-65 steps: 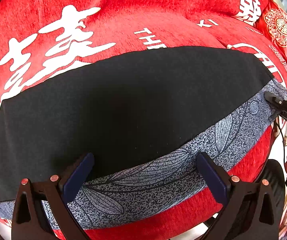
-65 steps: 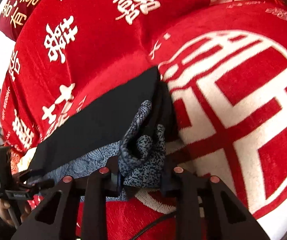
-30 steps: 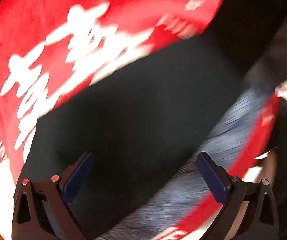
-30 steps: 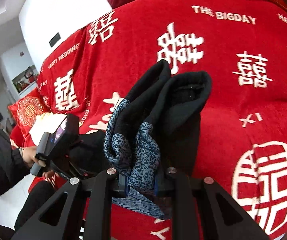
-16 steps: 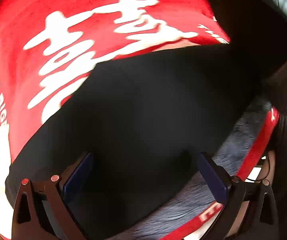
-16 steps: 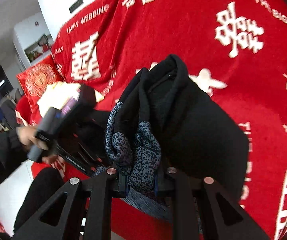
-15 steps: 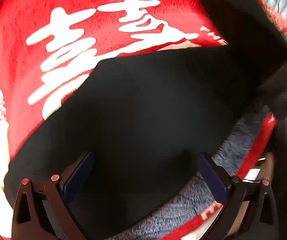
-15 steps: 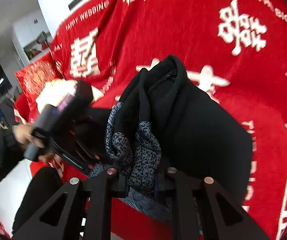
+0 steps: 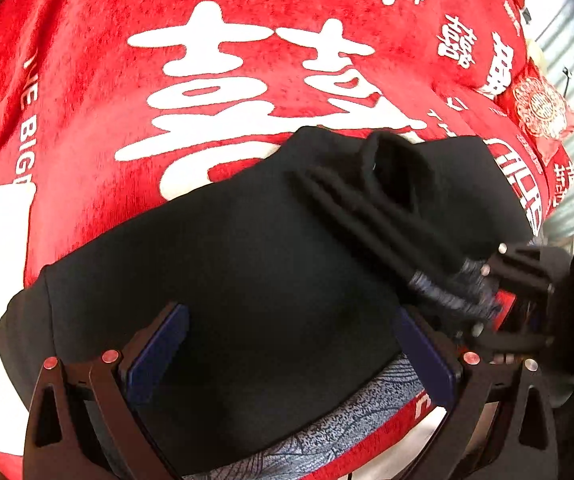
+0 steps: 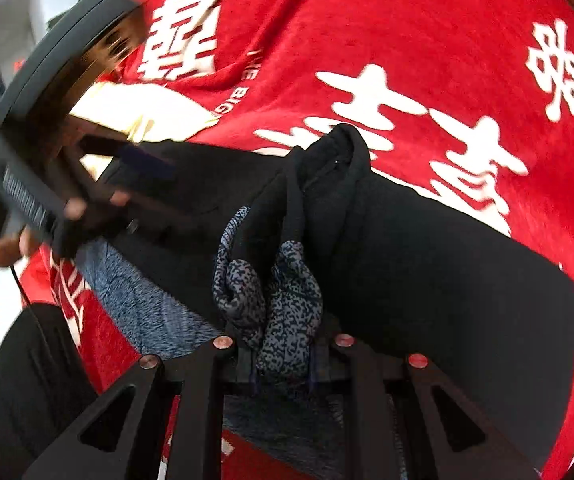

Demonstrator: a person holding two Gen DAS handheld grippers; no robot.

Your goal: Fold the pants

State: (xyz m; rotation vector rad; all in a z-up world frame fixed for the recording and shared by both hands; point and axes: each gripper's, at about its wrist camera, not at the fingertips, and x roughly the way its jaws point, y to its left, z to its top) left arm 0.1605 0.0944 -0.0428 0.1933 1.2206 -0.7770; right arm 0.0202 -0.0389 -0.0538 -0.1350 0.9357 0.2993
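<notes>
Nearest the person, the right tool is clamped on a bunched end of the pants, the speckled grey cuff fabric pinched between its jaws and black cloth rising beyond it in a ridge. The left tool stands with its blue pads wide apart over the black panel, gripping nothing; whether the pads touch the cloth cannot be told.

The pants lie on the red blanket of the bed, near its front edge, with the carried end doubled over the flat portion. The patterned hem of the lower layer shows along the near edge.

Assessment: the fold is part made. To finish it well, the carried end should be set down square to the far edge of the lower layer. The left tool is best placed to pin the fold line. Release should come only once the cloth lies flat, or the bunched ridge will likely set a crease.
</notes>
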